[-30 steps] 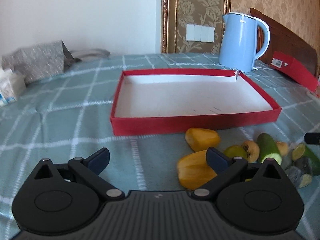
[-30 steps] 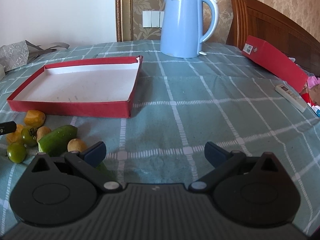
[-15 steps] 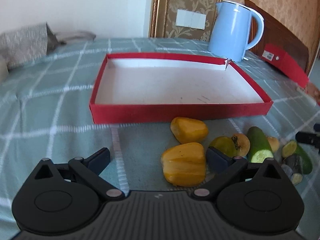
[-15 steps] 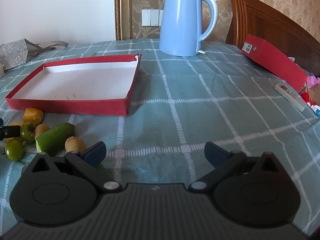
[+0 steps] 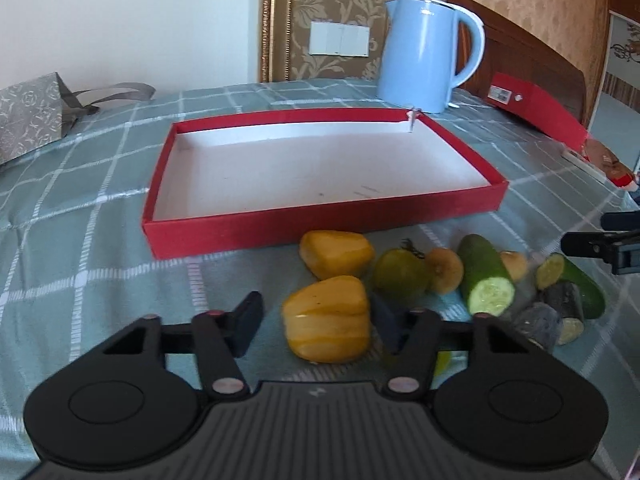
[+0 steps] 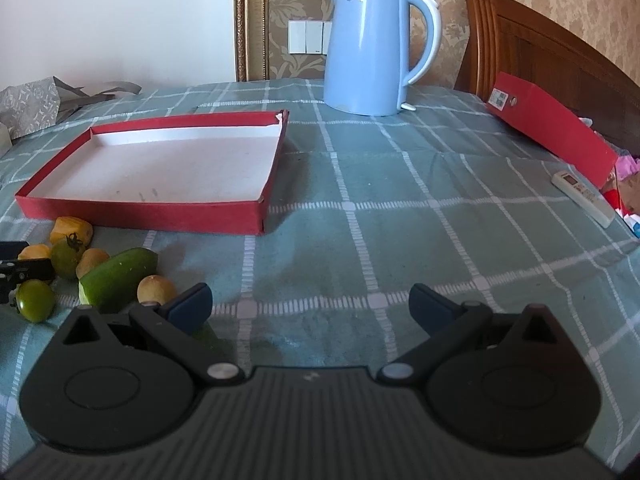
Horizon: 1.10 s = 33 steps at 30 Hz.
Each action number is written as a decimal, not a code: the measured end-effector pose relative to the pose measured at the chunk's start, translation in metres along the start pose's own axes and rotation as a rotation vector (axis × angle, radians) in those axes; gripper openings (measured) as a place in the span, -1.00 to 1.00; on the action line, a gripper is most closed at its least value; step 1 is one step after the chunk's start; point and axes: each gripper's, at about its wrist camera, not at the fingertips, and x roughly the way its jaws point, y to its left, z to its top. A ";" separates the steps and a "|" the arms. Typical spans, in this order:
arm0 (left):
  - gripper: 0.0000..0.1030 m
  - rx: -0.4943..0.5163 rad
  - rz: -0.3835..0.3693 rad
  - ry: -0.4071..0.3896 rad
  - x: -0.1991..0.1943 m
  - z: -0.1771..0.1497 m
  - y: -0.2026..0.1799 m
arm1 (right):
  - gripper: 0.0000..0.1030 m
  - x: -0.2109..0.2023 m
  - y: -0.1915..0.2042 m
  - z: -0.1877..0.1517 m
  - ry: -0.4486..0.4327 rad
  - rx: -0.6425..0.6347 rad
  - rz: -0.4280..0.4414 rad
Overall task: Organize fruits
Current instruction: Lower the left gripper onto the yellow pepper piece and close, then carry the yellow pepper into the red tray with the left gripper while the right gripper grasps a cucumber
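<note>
A yellow fruit piece (image 5: pixel 326 320) lies on the checked cloth between the fingers of my left gripper (image 5: pixel 317 320). Its jaws are closing: the right pad touches the fruit, the left pad stands a small gap away. Behind it lie a second yellow piece (image 5: pixel 336 254), a green tomato (image 5: pixel 400 276), a cut cucumber (image 5: pixel 484 276) and dark chunks (image 5: pixel 560 300). Beyond them sits the empty red tray (image 5: pixel 320 228). My right gripper (image 6: pixel 311 306) hovers open over bare cloth, with the fruit pile (image 6: pixel 116 276) to its left.
A blue kettle (image 5: pixel 424 52) stands behind the tray's far right corner. A red box (image 5: pixel 536 108) leans at the right by a wooden headboard, a white remote (image 6: pixel 582 198) beside it. A grey paper bag (image 5: pixel 28 116) lies at the far left.
The left gripper's jaws have narrowed from wide open to close around the near yellow piece, and that gripper has turned slightly. The right gripper has not moved.
</note>
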 end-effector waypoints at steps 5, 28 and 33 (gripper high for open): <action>0.02 -0.007 -0.001 0.001 0.003 0.001 0.000 | 1.00 0.000 0.000 0.000 0.002 -0.006 -0.002; -0.12 -0.090 0.125 -0.130 -0.026 -0.007 0.027 | 1.00 -0.039 0.006 -0.022 -0.024 -0.279 0.078; -0.12 -0.097 0.113 -0.126 -0.024 -0.008 0.026 | 1.00 -0.039 0.018 -0.026 -0.035 -0.373 0.079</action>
